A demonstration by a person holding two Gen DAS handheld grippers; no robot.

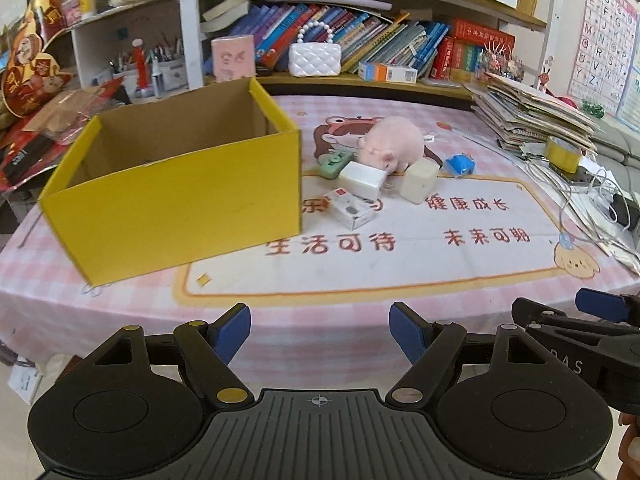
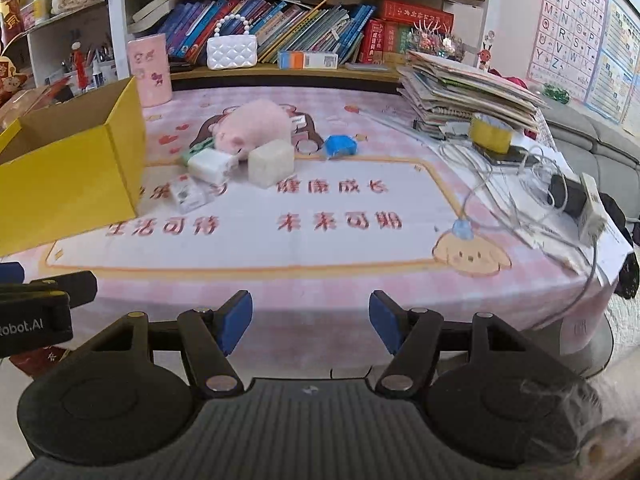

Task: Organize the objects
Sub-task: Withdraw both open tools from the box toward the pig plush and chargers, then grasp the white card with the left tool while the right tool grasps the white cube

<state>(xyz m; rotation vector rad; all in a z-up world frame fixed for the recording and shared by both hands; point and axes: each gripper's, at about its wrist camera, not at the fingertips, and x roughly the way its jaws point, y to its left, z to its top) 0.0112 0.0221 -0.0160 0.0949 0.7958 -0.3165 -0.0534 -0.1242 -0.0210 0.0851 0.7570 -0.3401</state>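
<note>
An open yellow cardboard box (image 1: pixel 180 204) stands on the table's left; it also shows in the right wrist view (image 2: pixel 68 184). Right of it lies a cluster: a pink plush pig (image 1: pixel 394 144) (image 2: pixel 254 128), a white charger block (image 1: pixel 362 179) (image 2: pixel 210 166), a cream cube (image 1: pixel 419 180) (image 2: pixel 271 163), a small white packet (image 1: pixel 352 209) (image 2: pixel 186 194), a green item (image 1: pixel 335 163) and a blue item (image 1: pixel 460 164) (image 2: pixel 340 146). My left gripper (image 1: pixel 320 332) is open and empty at the near table edge. My right gripper (image 2: pixel 311 322) is open and empty, beside it.
A pink printed tablecloth (image 1: pixel 400 264) covers the table. A stack of papers and books (image 2: pixel 468 92) with a yellow tape roll (image 2: pixel 490 132), cables and a power strip (image 2: pixel 592 208) fills the right side. Bookshelves (image 1: pixel 360 44) stand behind, with a white handbag (image 1: pixel 315 58) and a pink cup (image 2: pixel 149 72).
</note>
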